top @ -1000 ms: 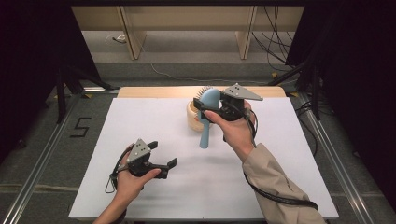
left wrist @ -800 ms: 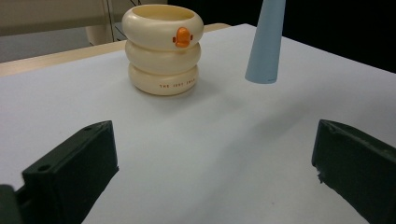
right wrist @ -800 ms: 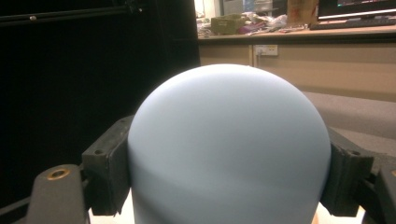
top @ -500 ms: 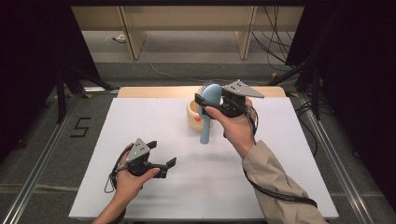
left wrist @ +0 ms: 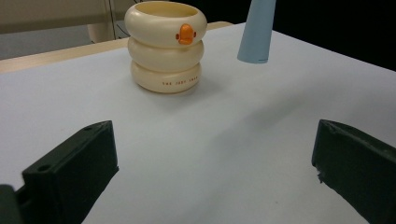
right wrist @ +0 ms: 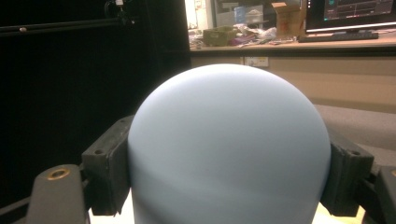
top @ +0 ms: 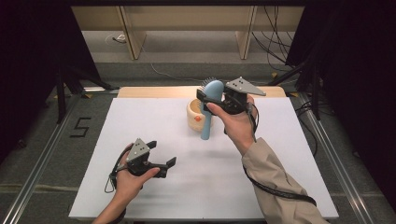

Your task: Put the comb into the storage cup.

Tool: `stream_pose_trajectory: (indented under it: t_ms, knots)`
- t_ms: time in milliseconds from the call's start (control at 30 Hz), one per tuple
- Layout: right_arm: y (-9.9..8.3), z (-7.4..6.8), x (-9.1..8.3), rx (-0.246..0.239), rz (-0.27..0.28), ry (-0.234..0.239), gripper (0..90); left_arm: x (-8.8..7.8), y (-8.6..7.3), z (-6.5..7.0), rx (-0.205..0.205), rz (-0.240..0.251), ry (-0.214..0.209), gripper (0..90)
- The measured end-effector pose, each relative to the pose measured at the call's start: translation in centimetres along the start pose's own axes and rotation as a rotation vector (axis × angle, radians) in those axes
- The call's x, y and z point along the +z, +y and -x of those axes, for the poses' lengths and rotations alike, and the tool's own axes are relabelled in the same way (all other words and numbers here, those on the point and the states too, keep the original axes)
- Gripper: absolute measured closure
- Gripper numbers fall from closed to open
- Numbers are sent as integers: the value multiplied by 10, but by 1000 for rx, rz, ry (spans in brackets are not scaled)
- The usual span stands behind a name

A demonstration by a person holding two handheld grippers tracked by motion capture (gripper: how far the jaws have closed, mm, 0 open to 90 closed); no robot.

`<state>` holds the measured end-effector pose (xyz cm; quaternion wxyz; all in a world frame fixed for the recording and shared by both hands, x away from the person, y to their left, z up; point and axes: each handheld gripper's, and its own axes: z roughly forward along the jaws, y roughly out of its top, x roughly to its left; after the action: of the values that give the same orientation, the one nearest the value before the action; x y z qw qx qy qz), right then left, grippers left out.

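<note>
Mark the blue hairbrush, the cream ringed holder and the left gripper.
blue hairbrush point(top: 206, 126): high view, on its handle below the clamped head.
cream ringed holder point(left wrist: 164, 49): left gripper view, on the middle ring.
left gripper point(top: 169, 168): high view, between its open jaw tips.

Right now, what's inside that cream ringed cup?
Only the inner wall near the rim of the cream cup shows. Its bottom is hidden, and from above the blue hairbrush covers part of the opening.

Black curtains point(top: 28, 56) hang dark on both sides. Grey floor point(top: 42, 154) runs beneath, marked with a painted 5 point(top: 80, 127). Beyond the jaws, wooden shelving point(top: 187, 21) stands with cables point(top: 275, 42) trailing. Far off, a cluttered desk point(right wrist: 280, 44) carries a monitor point(right wrist: 350, 14).
</note>
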<state>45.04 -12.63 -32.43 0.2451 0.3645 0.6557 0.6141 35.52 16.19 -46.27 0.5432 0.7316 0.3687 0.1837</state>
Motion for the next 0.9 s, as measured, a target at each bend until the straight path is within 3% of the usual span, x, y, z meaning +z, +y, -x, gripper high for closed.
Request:
stream_pose_trajectory:
  t_ms: [900]
  knots:
    - [11, 8, 2, 6, 53, -27, 208, 0, 0, -1, -3, 1, 2, 0]
